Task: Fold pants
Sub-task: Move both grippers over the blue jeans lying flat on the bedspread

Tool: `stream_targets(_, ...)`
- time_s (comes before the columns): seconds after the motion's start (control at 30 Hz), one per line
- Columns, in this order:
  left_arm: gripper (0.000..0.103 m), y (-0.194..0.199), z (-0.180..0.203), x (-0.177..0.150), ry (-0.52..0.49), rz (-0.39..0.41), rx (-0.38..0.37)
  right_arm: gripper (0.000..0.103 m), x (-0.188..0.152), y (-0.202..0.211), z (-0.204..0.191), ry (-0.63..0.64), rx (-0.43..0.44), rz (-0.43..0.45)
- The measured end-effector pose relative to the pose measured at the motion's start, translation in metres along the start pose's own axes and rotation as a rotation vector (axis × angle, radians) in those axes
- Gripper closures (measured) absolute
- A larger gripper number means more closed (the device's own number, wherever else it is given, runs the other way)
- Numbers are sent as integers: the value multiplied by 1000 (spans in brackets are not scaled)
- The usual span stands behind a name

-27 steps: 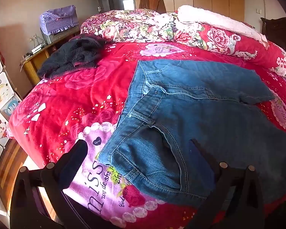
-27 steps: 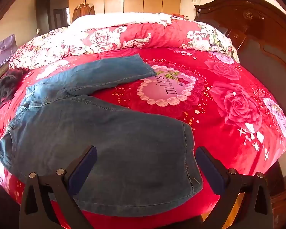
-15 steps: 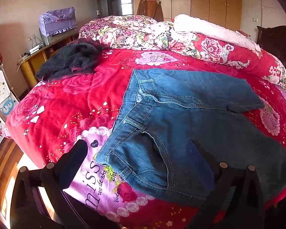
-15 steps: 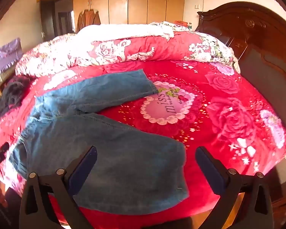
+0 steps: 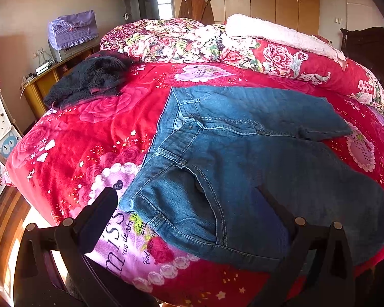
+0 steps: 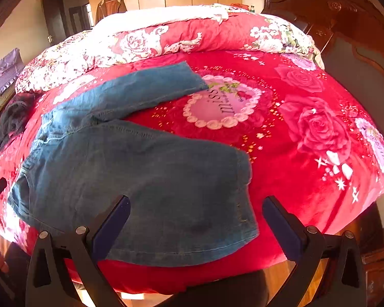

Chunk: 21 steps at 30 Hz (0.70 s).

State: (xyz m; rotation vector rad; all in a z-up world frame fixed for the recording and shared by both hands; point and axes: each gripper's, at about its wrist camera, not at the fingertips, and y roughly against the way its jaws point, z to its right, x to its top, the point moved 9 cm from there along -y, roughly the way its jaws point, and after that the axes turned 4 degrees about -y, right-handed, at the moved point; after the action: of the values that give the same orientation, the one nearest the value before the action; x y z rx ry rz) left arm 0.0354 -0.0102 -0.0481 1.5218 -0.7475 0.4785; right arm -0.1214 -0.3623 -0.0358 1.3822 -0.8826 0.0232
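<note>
Blue denim pants point(image 5: 243, 153) lie spread flat on the bed, front side up, on a red plush blanket printed with roses point(image 5: 89, 133). Waistband points toward the left side of the bed, legs run off to the right. The two legs are splayed apart in a V: the far leg point(image 6: 130, 92) angles toward the rolled floral quilt point(image 6: 166, 41), the near leg point(image 6: 166, 192) lies along the bed's near edge, its hem reaching the drop-off.

Left hand-held gripper point(image 5: 189, 217) hovers above the near waistband corner and pocket, jaws spread to their widest, nothing between them. Right hand-held gripper point(image 6: 195, 220) hovers over the near leg's hem end, likewise fully spread and empty. Neither touches cloth.

Handling judgement: denim looks mid-weight, limp but with some body; seams and waistband are stiffer and thicker than the leg panels. It should drape and sag when lifted, not slide much on plush. Best holds appear to be the doubled edges: waistband corner for the left, hem corner for the right, pinching both layers so the back panel does not trail.

A dark fuzzy garment point(image 5: 89, 81) sits heaped well apart from the pants, near the far left corner of the bed.
</note>
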Motion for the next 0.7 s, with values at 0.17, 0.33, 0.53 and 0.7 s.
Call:
stream_targets(0.17,0,-4,2,-6,-20,-9,10,0,-8,-10,-23,56,7,-1)
stream_targets(0.33,0,-4,3,-7,-19,-10,9,0,-9,-9,-35,114,4,8)
stream_targets(0.53,0,-1,10,-8,-21,-9,-50,0,-10,-9,-37,121,3,4)
stream_targets(0.7,0,8,35,-10,-69,3,-148,0,-9,-9,-32,97,3,0)
